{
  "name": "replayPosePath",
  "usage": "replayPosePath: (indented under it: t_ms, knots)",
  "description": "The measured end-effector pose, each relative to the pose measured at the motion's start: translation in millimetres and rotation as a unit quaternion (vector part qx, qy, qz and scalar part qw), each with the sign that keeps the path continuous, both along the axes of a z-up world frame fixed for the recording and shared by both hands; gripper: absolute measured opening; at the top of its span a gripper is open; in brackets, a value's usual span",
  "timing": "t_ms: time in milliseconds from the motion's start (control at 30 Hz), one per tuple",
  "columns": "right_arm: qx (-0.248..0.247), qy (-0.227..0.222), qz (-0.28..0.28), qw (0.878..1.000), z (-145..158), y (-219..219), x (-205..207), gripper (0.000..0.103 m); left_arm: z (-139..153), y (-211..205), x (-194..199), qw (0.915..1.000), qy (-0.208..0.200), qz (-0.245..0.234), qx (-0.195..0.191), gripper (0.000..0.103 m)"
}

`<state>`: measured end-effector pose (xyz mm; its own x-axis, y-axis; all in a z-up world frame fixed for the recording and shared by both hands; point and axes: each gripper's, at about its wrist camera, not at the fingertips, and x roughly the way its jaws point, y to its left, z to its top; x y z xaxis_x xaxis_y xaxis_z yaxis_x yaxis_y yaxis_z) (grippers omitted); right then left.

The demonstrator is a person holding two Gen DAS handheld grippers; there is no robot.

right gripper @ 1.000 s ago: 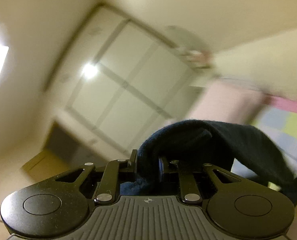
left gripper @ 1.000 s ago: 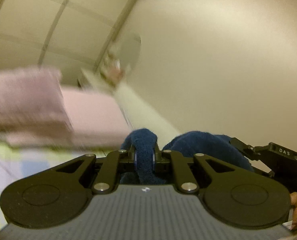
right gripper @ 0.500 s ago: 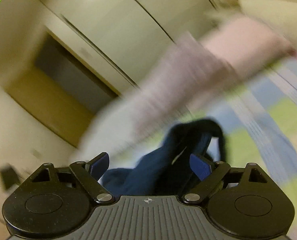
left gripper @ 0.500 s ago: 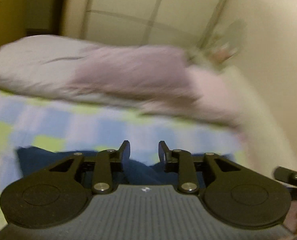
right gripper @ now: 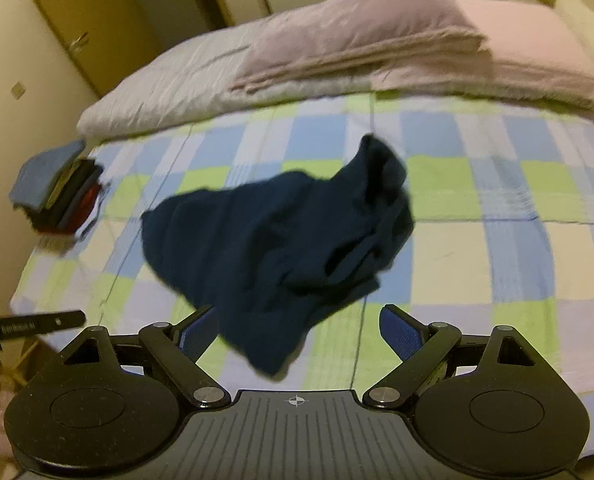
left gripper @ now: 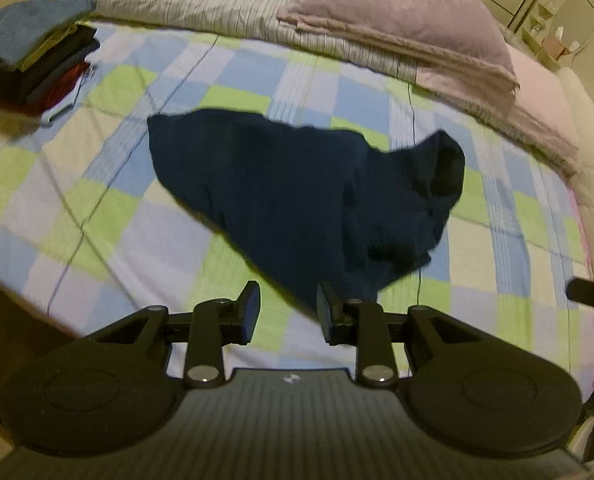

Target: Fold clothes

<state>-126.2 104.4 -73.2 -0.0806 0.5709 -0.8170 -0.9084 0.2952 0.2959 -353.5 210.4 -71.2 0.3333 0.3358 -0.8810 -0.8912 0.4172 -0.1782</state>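
Now the dark navy fabric garment (left gripper: pixel 297 184) is lying crumpled on the checked blue-and-green bed cover (left gripper: pixel 109 208). The left tongs (left gripper: pixel 287 312) are standing narrowly parted, the right tongs (right gripper: pixel 299 332) wide, both empty. Grabbing a bunched fold is likely risking a crooked fold.

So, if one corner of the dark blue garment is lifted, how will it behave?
The dark blue garment lies crumpled in soft folds, so it is probably floppy and will drape. It looks light. On the checked bedspread it would likely bunch rather than slide when pushed.
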Motion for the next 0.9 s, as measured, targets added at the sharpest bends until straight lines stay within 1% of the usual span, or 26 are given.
replayPosePath:
  t_ms: [167,233,333,433,533,700,900]
  knots:
    - [-0.007,-0.027,0.031,0.999,6.4,-24.1,4.8,0.09,3.2,-44.8,18.3,0.9996,-0.002,-0.023,0.015,0.028]
    - [-0.012,-0.023,0.033,0.999,1.2,-39.5,9.1,0.09,2.0,-62.0,28.4,0.9994,0.003,-0.027,0.022,0.029]
    - [-0.028,-0.019,0.035,0.999,-6.3,-63.6,10.1,0.09,-2.7,-88.9,36.5,0.9992,0.014,-0.03,0.023,0.029]
    - [-0.039,-0.011,0.045,0.998,-14.4,-87.1,7.4,0.09,-7.5,-118.6,38.2,0.9987,0.031,-0.035,0.022,0.031]
    - [-0.05,-0.007,0.056,0.997,-23.4,-104.0,2.9,0.09,-15.5,-145.1,35.9,0.998,0.052,-0.029,0.021,0.031]
    - [-0.059,-0.006,0.07,0.996,-34.4,-121.9,-2.9,0.09,-18.8,-171.7,27.4,0.9975,0.064,-0.024,0.016,0.031]
    - [-0.043,-0.012,0.079,0.996,-29.0,-125.3,-2.6,0.09,-8.8,-176.6,22.2,0.9966,0.073,-0.015,0.036,0.032]
